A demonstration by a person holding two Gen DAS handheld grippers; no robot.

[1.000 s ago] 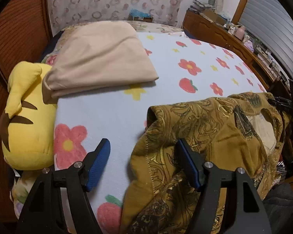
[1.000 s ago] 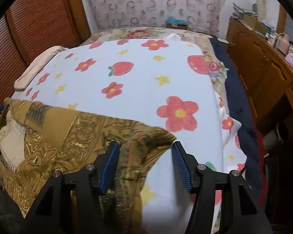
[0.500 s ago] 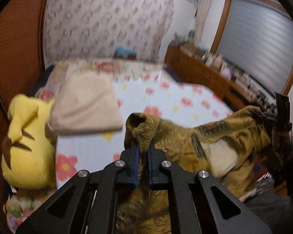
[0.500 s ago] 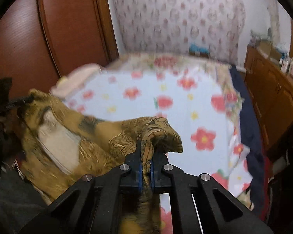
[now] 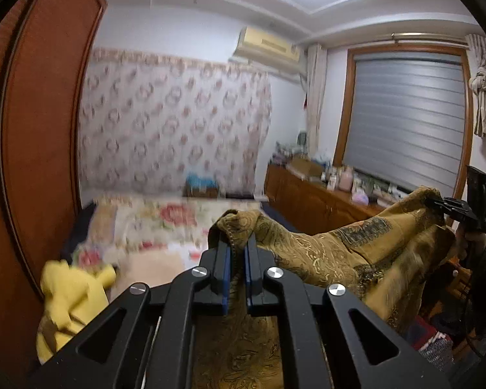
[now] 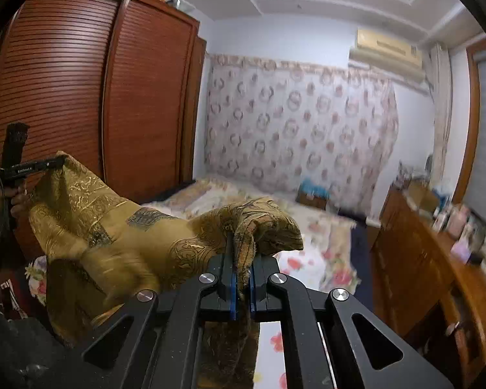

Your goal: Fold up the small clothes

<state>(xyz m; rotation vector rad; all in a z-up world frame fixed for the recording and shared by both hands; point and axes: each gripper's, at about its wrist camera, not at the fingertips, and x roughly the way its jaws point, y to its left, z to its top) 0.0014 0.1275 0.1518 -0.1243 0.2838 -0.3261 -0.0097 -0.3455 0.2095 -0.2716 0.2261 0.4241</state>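
In the left wrist view, my left gripper (image 5: 236,253) is pinching one corner of the mustard-gold patterned fabric garment (image 5: 346,253), which is hanging above the floral-covered bed (image 5: 165,217). At far right, my right gripper (image 5: 437,203) is holding the other corner.

In the right wrist view, my right gripper (image 6: 241,269) is clamping the garment (image 6: 120,236); my left gripper (image 6: 60,161) is gripping it at far left.

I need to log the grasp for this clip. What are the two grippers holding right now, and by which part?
Both hold the golden patterned garment: the left gripper pinches one bunched top corner, the right gripper the other, the cloth sagging between them.
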